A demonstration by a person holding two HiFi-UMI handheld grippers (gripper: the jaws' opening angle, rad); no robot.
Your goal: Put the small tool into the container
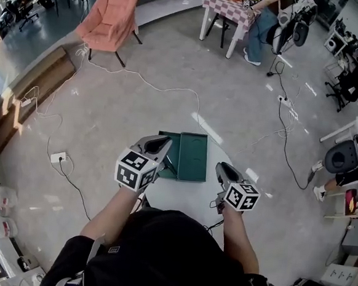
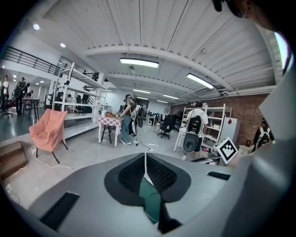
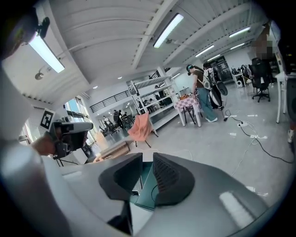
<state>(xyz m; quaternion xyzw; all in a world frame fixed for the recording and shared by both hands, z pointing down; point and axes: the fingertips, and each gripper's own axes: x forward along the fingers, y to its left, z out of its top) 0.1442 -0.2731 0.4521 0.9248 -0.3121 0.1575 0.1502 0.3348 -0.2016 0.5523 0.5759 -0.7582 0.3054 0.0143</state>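
Observation:
An open dark green container (image 1: 194, 156) lies at the far edge of a white round table (image 1: 187, 198). A thin dark tool (image 1: 170, 166) rests at the container's left part, just below my left gripper (image 1: 165, 144). That gripper hovers over the container's near left corner; in the left gripper view its pads (image 2: 157, 173) meet along a thin line, with the green container (image 2: 150, 199) below. My right gripper (image 1: 222, 168) sits just right of the container. Its jaws (image 3: 147, 173) stand a narrow gap apart, empty, showing the container (image 3: 147, 189) and a thin dark rod (image 3: 140, 183).
An orange armchair (image 1: 110, 20) stands far back left, and a checkered table (image 1: 230, 7) with a seated person is at the back. White cables (image 1: 141, 74) and a power strip (image 1: 59, 157) lie on the floor left of the table. Office chairs stand at the right.

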